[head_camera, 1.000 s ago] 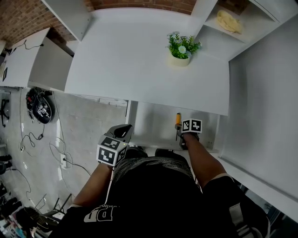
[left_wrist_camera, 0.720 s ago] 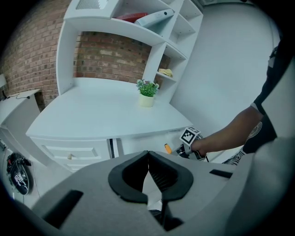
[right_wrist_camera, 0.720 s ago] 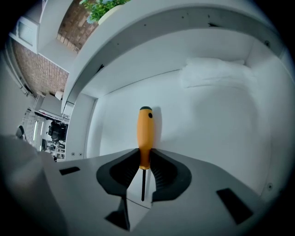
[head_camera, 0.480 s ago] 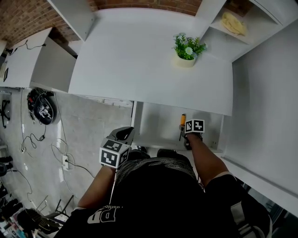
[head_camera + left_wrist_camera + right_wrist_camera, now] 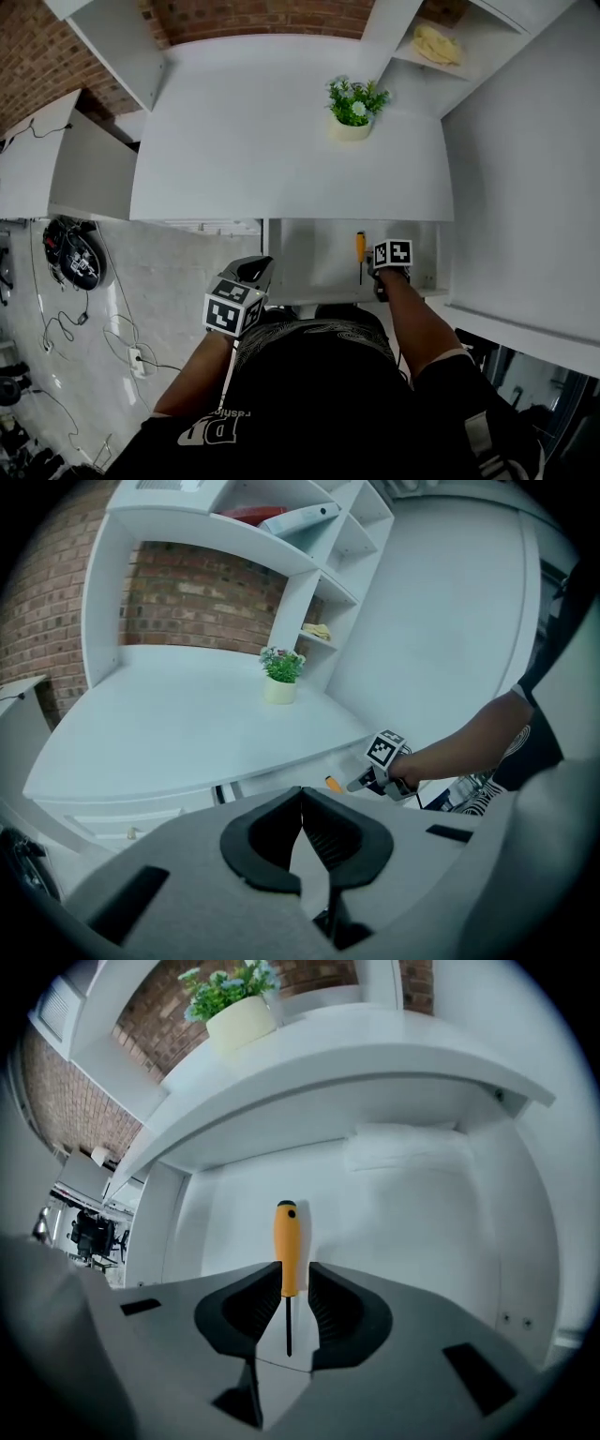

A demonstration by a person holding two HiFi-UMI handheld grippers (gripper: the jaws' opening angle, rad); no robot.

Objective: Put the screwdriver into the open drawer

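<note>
The screwdriver, with an orange handle and a thin dark shaft, lies on the floor of the open white drawer under the desk top. My right gripper hangs steeply down over the drawer, just right of the tool. In the right gripper view its jaws are opening. The handle shows in the gap between them, with room at its right side, and the pads do not press on it. My left gripper hovers left of the drawer front, shut with nothing in it.
A potted plant stands at the back of the white desk top. Shelves at the right hold a yellow cloth. A white wall panel closes the right side. On the floor at the left are cables and a black device.
The right gripper has drawn a little up and away from the screwdriver, which stays lying in the drawer. The left gripper has hardly moved. The head view has shifted slightly.
</note>
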